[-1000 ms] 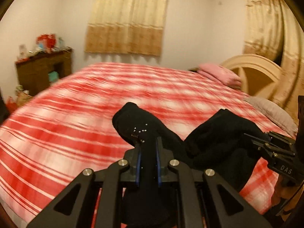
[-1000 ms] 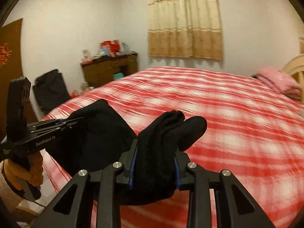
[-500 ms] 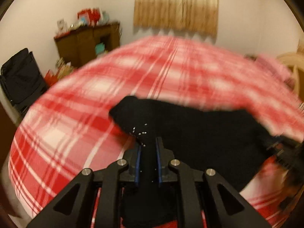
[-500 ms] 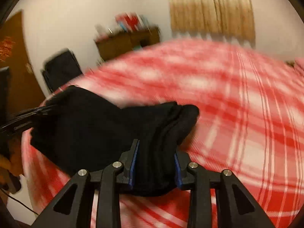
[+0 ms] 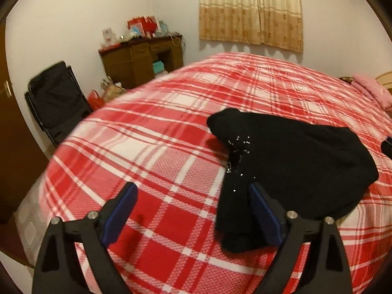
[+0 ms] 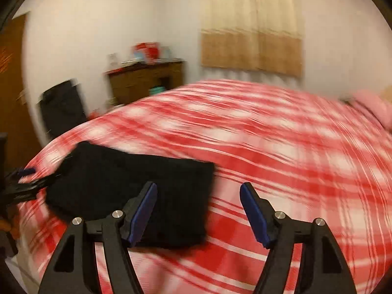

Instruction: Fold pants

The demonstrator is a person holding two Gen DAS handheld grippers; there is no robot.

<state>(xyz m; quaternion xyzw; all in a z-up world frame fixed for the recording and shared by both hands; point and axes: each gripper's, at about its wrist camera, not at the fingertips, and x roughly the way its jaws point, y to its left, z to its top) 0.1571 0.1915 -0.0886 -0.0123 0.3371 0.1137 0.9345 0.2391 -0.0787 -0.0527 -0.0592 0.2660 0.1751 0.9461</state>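
Black pants lie folded, far edge hidden by blur.

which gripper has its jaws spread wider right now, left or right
The left gripper: its jaws have just been opening and stand far apart beside the black pants on the plaid bed. The right gripper is open too, less wide.

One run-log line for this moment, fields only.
step: release after fold | pants: folded, on bed | left gripper: just opened, empty | right gripper: just opened, empty
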